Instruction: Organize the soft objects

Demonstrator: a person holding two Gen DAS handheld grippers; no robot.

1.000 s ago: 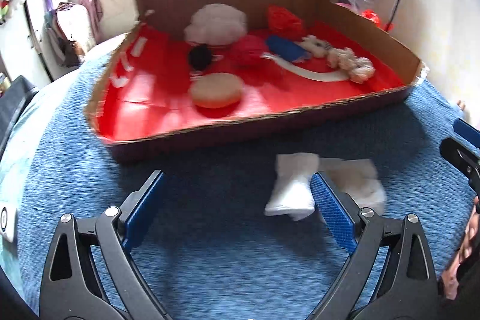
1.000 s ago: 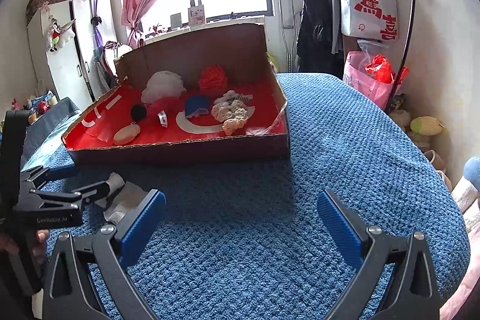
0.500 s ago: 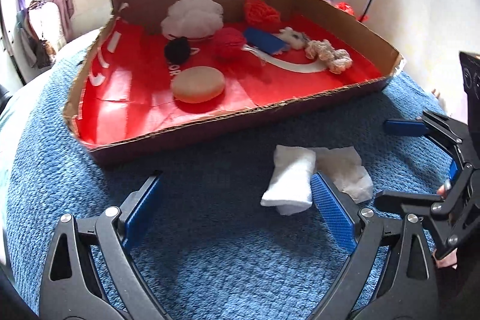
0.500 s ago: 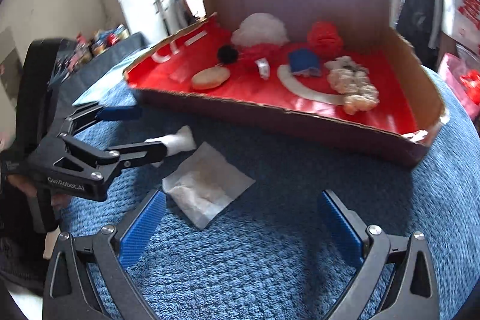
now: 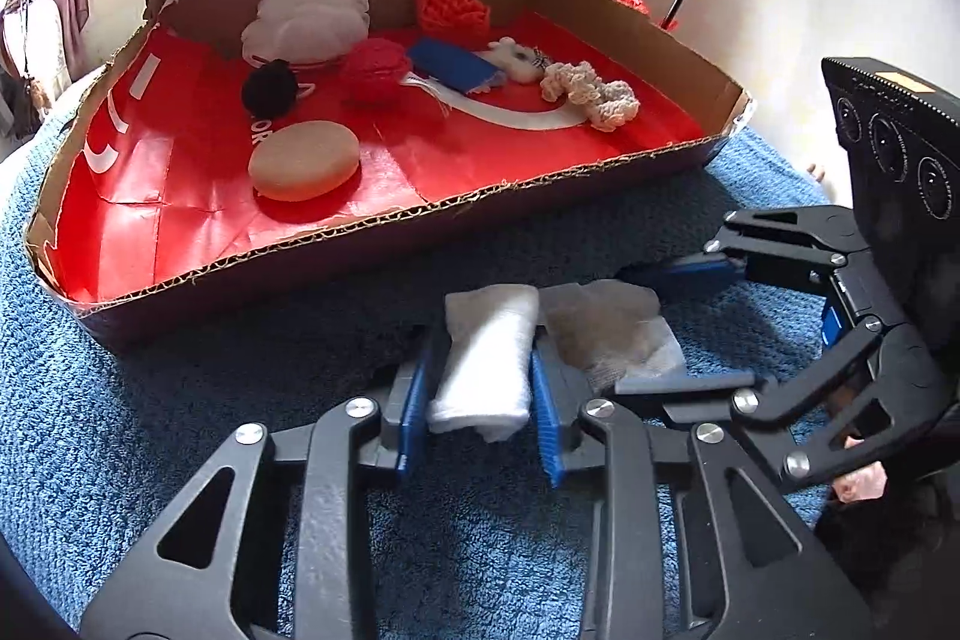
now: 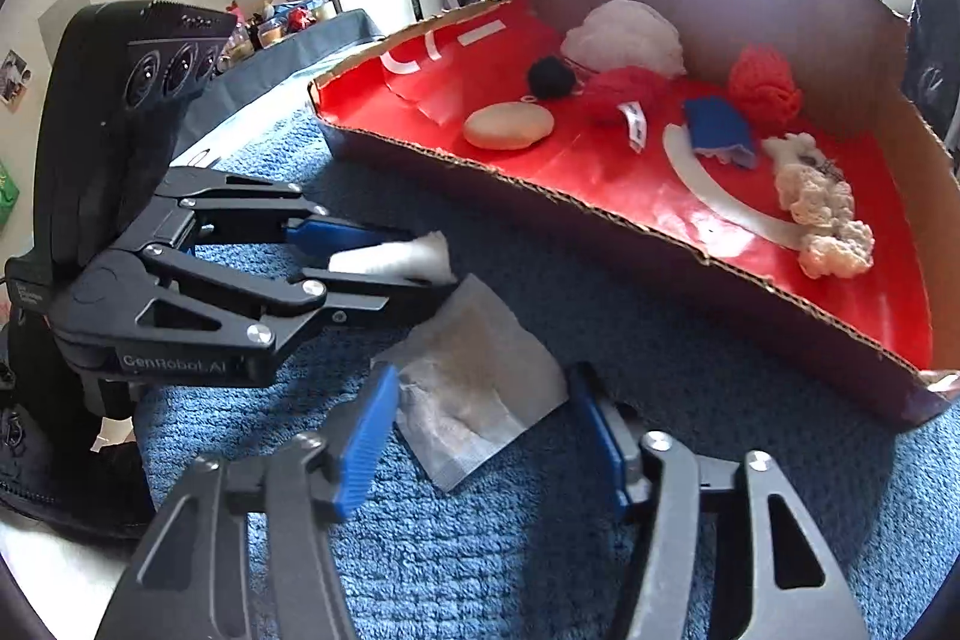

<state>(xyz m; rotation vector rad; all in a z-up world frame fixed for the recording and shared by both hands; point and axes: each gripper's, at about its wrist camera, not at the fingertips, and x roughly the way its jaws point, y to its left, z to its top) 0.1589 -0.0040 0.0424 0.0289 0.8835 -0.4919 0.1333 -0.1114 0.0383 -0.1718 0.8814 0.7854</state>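
- The left gripper is clamped on a rolled white cloth, its blue pads pressing both sides of the roll, which lies on the blue blanket just in front of the cardboard box.
- Seen from the right wrist, that same gripper reaches in from the left with the roll's end poking out past its tips.
- Just right of the roll lies a flat grey-white rag, touching it along one edge.
- The right gripper straddles this rag; its jaws are closing, with the rag between them, but the pads do not yet press it.
- The red-lined box holds, from left to right, a tan sponge, a black pompom, a white puffy cloth, a red yarn ball, a blue cloth, an orange knit piece and a cream crochet strip.
- At the far right a person's fingers grip the right tool's handle.
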